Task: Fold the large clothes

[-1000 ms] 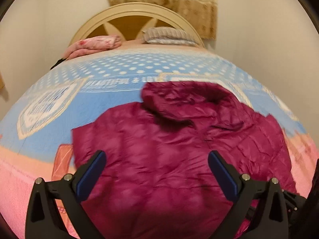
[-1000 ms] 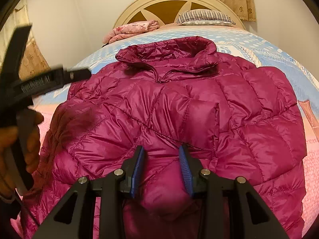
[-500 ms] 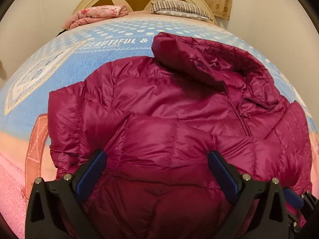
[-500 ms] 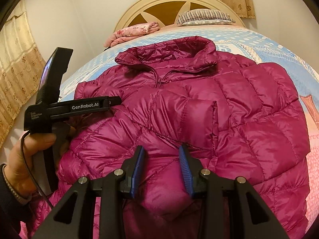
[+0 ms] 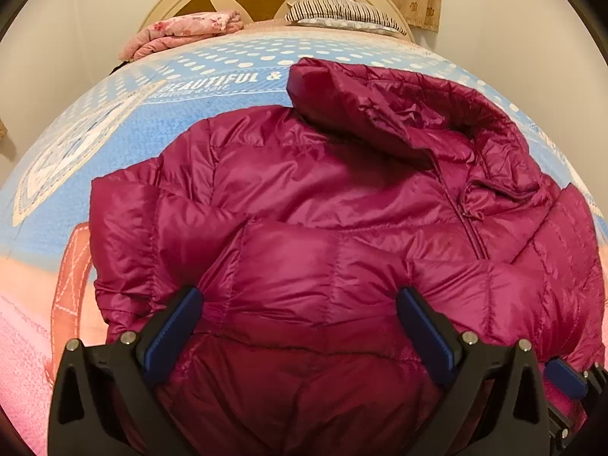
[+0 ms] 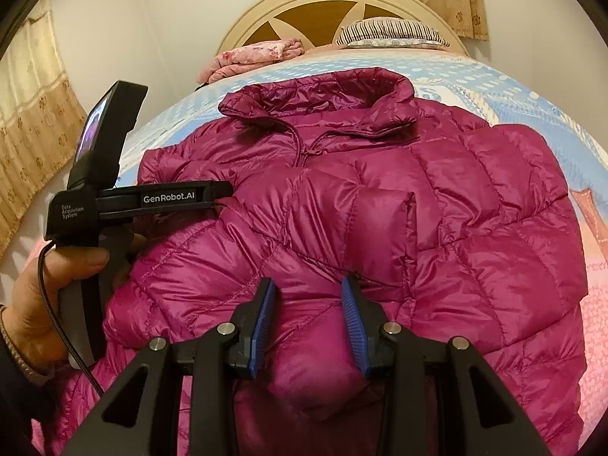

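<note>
A magenta quilted puffer jacket (image 6: 475,209) lies front up on the bed, zipped, collar (image 6: 315,102) toward the headboard. My right gripper (image 6: 307,296) is shut on a puffy fold of the jacket's lower part, which bulges between its blue pads. My left gripper (image 5: 298,300) hovers low over the jacket (image 5: 304,197) near its left side, jaws wide open, pads not pressing on the fabric. In the right wrist view the left gripper's black body (image 6: 167,197) is held by a hand (image 6: 41,304), its tip at the jacket's sleeve.
The bed sheet (image 5: 114,144) is blue with white dots, pink toward the near edge. A folded pink blanket (image 5: 182,32) and a striped pillow (image 5: 342,13) lie by the cream headboard (image 6: 330,3). Curtains (image 6: 30,152) hang left; walls stand close on both sides.
My left gripper has come down and closer to the jacket, which now fills its view. In the right wrist view it moved in at the left. The right gripper kept still on the fold.
</note>
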Tool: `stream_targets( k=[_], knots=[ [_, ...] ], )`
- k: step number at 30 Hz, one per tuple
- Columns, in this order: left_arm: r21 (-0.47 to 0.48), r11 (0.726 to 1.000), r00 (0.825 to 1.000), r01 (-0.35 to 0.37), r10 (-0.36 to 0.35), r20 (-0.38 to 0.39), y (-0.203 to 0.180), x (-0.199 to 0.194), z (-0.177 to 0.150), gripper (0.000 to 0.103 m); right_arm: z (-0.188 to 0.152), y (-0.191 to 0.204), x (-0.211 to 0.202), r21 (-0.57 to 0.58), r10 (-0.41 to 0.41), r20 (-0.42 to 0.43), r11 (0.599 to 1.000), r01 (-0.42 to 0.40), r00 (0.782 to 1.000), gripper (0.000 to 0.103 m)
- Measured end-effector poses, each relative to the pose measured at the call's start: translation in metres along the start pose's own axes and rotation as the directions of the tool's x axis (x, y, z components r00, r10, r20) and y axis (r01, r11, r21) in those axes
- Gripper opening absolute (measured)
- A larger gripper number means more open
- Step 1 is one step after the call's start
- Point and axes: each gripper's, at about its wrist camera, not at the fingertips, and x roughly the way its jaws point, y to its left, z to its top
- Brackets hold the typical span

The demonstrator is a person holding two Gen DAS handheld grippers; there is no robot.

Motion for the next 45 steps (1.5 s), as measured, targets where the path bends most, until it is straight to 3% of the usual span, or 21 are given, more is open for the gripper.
stream_targets(
  k=[6,10,13,14,19,25,30,37,41,42,44,45],
  knots=[
    [-0.013,1.000,1.000,0.011,-0.011,0.015,0.001,-0.002,-0.002,0.103,0.000,-0.004,-0.001,0.020,0.027,0.006,0.999,-0.028,1.000,0.039],
    [-0.023,0.999,0.999,0.023,-0.023,0.023,0.004,-0.005,-0.005,0.103,0.000,-0.014,-0.009,0.075,0.117,0.028,0.990,-0.119,0.993,0.054],
    [-0.025,0.999,0.999,0.025,-0.024,0.025,0.004,-0.005,-0.004,0.103,0.006,-0.006,-0.020,0.025,0.102,0.022,0.994,-0.102,0.995,0.074],
    [-0.026,0.999,0.999,0.026,-0.025,0.026,0.004,-0.006,-0.005,0.103,0.010,-0.003,-0.027,0.007,0.087,0.041,0.996,-0.088,0.995,0.076],
    [-0.026,0.999,0.999,0.025,-0.024,0.030,0.006,-0.006,-0.005,0.103,0.049,-0.010,-0.043,-0.016,0.032,0.088,0.999,-0.030,0.996,0.077],
    [-0.031,0.999,0.999,0.029,-0.028,0.032,0.005,-0.008,-0.005,0.103,0.129,-0.030,-0.009,-0.048,-0.116,0.088,0.992,0.121,0.989,0.077],
    [-0.032,0.999,0.999,0.032,-0.031,0.034,0.006,-0.008,-0.005,0.103,0.177,-0.042,0.032,-0.063,-0.163,0.059,0.984,0.166,0.985,0.077],
    [-0.033,0.999,0.999,0.031,-0.030,0.035,0.006,-0.009,-0.006,0.103,0.205,-0.041,0.083,-0.189,-0.232,-0.001,0.955,0.227,0.973,0.077],
    [-0.033,0.999,0.999,0.030,-0.028,0.035,0.006,-0.009,-0.006,0.103,0.216,-0.053,0.103,-0.194,-0.243,-0.035,0.953,0.232,0.969,0.077],
    [-0.032,0.999,0.999,0.029,-0.027,0.035,0.006,-0.009,-0.006,0.103,0.217,-0.056,0.107,-0.191,-0.243,-0.041,0.954,0.231,0.969,0.076],
    [-0.031,0.999,0.999,0.026,-0.025,0.035,0.005,-0.009,-0.005,0.103,0.217,-0.061,0.113,-0.197,-0.226,-0.063,0.958,0.210,0.972,0.058],
    [-0.030,0.999,0.999,0.025,-0.024,0.035,0.005,-0.009,-0.005,0.103,0.216,-0.061,0.115,-0.206,-0.222,-0.069,0.957,0.203,0.973,0.035]
  ],
)
